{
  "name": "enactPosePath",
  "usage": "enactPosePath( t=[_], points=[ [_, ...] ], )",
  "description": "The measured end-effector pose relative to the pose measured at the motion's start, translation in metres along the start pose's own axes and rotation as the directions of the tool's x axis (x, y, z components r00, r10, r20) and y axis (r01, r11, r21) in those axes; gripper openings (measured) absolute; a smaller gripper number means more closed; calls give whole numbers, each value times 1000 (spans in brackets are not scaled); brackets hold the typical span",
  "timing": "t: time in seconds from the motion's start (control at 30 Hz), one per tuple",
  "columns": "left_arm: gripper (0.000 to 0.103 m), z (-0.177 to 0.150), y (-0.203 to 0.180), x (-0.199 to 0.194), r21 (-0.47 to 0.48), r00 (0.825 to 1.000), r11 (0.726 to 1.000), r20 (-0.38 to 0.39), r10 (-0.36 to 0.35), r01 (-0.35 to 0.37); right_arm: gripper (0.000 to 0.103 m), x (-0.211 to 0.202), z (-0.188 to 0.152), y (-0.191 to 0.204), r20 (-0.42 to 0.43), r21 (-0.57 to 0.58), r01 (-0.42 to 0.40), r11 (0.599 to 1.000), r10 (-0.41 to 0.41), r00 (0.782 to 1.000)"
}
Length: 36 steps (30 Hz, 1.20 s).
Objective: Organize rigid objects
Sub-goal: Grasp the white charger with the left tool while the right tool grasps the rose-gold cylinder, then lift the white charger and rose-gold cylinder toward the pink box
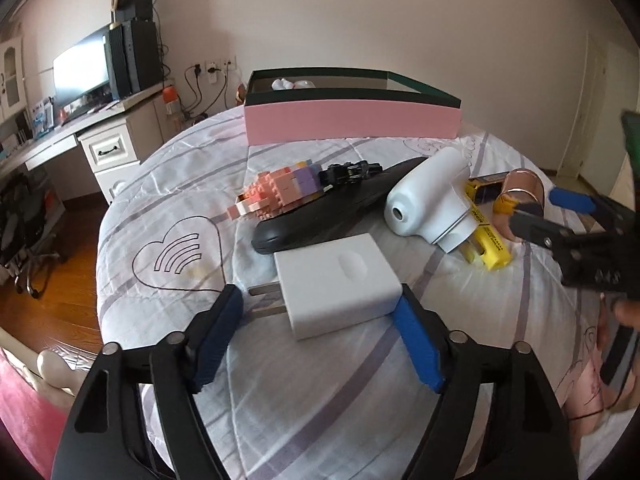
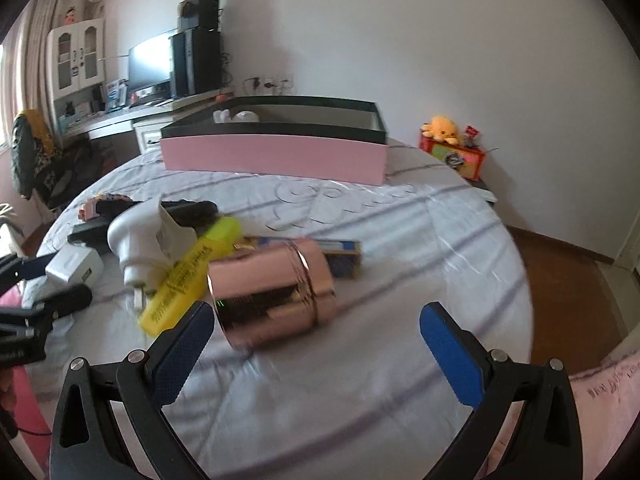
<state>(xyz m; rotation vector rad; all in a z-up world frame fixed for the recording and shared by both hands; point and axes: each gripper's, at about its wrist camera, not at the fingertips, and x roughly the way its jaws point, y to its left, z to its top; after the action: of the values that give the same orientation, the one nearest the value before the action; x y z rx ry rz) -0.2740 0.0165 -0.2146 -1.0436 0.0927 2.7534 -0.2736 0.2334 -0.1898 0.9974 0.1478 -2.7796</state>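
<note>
My left gripper [image 1: 318, 298] hangs low over the bed, open, with a white charger plug [image 1: 336, 280] lying between its blue pads. The right pad touches the charger's corner; the left pad stands off beside the prongs. In the right wrist view my right gripper [image 2: 316, 336] is wide open just short of a rose-gold cylinder [image 2: 272, 292] lying on its side. Around it lie a yellow highlighter [image 2: 192, 268], a white handheld device [image 1: 428, 200], a black remote [image 1: 320, 216], a pink and purple block figure [image 1: 276, 188] and a small black toy car [image 1: 348, 170].
A long pink box with a dark rim [image 1: 352, 124] stands open at the far side of the bed, with white items inside. A dark blue packet [image 2: 344, 258] lies behind the cylinder. A desk with a monitor [image 1: 80, 68] is at left. Wooden floor borders the bed.
</note>
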Motion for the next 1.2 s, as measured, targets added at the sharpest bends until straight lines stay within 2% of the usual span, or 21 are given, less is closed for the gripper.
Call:
enactPosePath(
  t=[0.07, 0.13, 0.17, 0.2, 0.33, 0.5, 0.57, 0.63, 0.67, 0.87, 1.07, 1.2],
  points=[
    [89, -1, 2, 0, -12, 1000, 1000, 0, 5, -5, 99, 5, 4, 0, -16, -8, -19, 1000, 19, 1000],
    [92, -1, 5, 1, -29, 1000, 1000, 5, -3, 3, 90, 5, 6, -1, -7, -17, -48, 999, 48, 999],
    [95, -1, 5, 2, -32, 1000, 999, 5, -3, 3, 76, 6, 5, -1, -8, -13, -74, 997, 74, 997],
    [97, 0, 5, 3, -39, 1000, 999, 6, -1, 2, 56, 6, 4, -1, -9, -4, -102, 995, 102, 995],
    [103, 3, 1, 7, -52, 1000, 999, 3, 10, -10, 56, -1, -4, 6, -5, -11, -80, 997, 80, 997],
    [101, 4, 3, 11, -95, 998, 994, 23, 56, -54, 56, -12, -12, 10, 9, 10, -68, 998, 68, 998],
    [83, 3, 2, 12, -88, 995, 993, 46, 84, -79, 56, -8, -13, 11, -2, 13, -62, 998, 62, 998],
    [75, 1, 0, 12, -64, 994, 994, 62, 93, -89, 56, -2, -12, 9, -20, 19, -62, 998, 62, 998],
    [71, 0, 0, 10, -60, 994, 995, 64, 89, -85, 56, -3, -13, 9, -13, 18, -57, 998, 58, 998],
    [71, -1, 2, 5, -53, 996, 997, 66, 57, -53, 59, 1, -10, 7, -9, 28, -58, 998, 58, 998],
    [71, -3, 2, -2, -54, 998, 998, 62, 16, -13, 56, 1, -9, 8, -6, 14, -69, 998, 69, 998],
    [71, -1, 2, -10, -67, 997, 997, 71, -37, 42, 56, -9, -10, 10, 12, 28, -76, 997, 76, 997]
  ],
)
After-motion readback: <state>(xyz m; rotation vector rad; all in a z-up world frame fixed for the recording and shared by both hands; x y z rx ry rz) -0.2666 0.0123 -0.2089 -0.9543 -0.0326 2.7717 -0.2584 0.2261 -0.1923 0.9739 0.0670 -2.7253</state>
